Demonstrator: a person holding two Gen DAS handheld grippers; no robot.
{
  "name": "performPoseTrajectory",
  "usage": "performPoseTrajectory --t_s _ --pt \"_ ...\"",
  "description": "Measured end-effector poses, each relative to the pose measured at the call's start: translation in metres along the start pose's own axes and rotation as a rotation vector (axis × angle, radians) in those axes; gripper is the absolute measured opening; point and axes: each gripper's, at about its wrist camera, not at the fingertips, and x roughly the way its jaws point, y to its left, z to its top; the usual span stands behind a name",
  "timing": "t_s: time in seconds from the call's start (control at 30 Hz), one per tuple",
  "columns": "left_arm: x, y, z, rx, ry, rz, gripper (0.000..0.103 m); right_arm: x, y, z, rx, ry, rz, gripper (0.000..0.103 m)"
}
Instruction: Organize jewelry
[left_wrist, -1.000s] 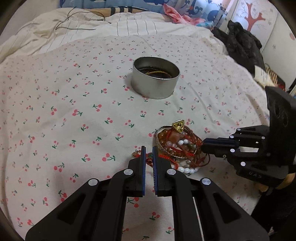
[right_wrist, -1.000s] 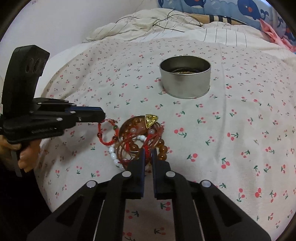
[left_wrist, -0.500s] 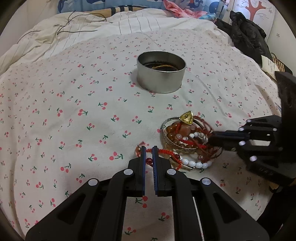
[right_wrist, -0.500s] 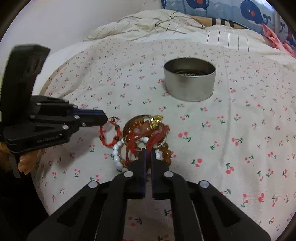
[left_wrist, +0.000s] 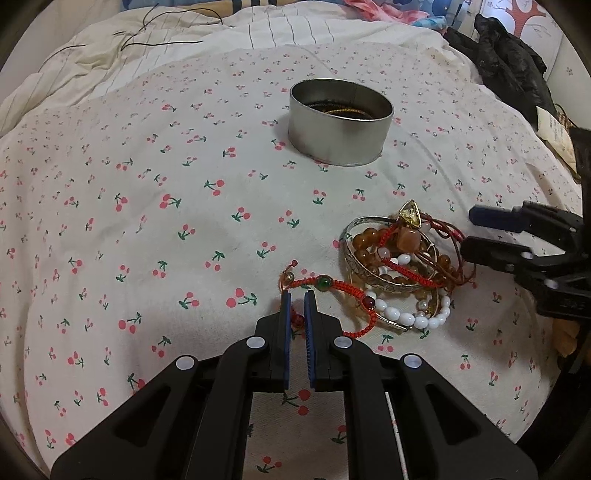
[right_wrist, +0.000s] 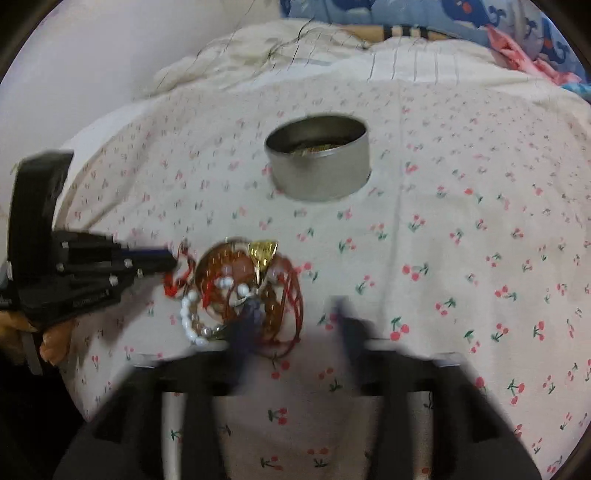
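Observation:
A tangled pile of bracelets (left_wrist: 400, 262) lies on the cherry-print bedspread: a silver bangle, amber beads, white beads, red cords and a gold triangular charm (left_wrist: 410, 214). A red cord bracelet (left_wrist: 332, 286) trails left from the pile. My left gripper (left_wrist: 297, 295) is shut on that red cord at its near end. My right gripper (right_wrist: 295, 314) is open and blurred, its left finger over the pile (right_wrist: 240, 288). It also shows in the left wrist view (left_wrist: 469, 232), right of the pile. A round metal tin (left_wrist: 340, 122) with jewelry inside stands beyond.
Rumpled striped bedding with a black cable (left_wrist: 162, 40) lies at the back. Dark clothing (left_wrist: 506, 70) is heaped at the far right by the wall. The bed edge falls away at the left in the right wrist view (right_wrist: 85, 147).
My right gripper has opened from shut and moved in over the pile. My left gripper has drawn back left with the red cord, stretching it out of the pile.

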Motion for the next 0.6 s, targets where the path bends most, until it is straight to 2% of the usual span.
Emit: performPoseTrajectory --t_s 0.2,0.27,0.3,0.4,0.47,0.6 --pt "0.004 0.010 0.002 -0.049 0.012 0.012 0.008 0.013 -0.004 0.010 0.044 -0.011 0.013 0.053" --pt "0.007 0.014 0.002 -0.073 0.020 0.008 0.015 0.025 -0.006 0.013 0.065 0.008 0.001 0.052" --pt "0.009 0.015 0.002 -0.082 0.026 0.001 0.016 0.030 -0.008 0.014 0.072 0.018 -0.003 0.046" --pt "0.012 0.013 0.002 -0.075 0.034 -0.012 0.026 0.041 -0.008 0.017 0.082 0.051 0.065 0.013" --pt "0.013 0.007 0.002 -0.047 0.033 -0.001 0.030 0.038 -0.008 0.017 0.088 0.048 0.097 0.011" --pt "0.012 0.006 0.001 -0.043 0.031 0.001 0.030 0.020 -0.013 0.015 0.136 -0.003 0.202 0.011"
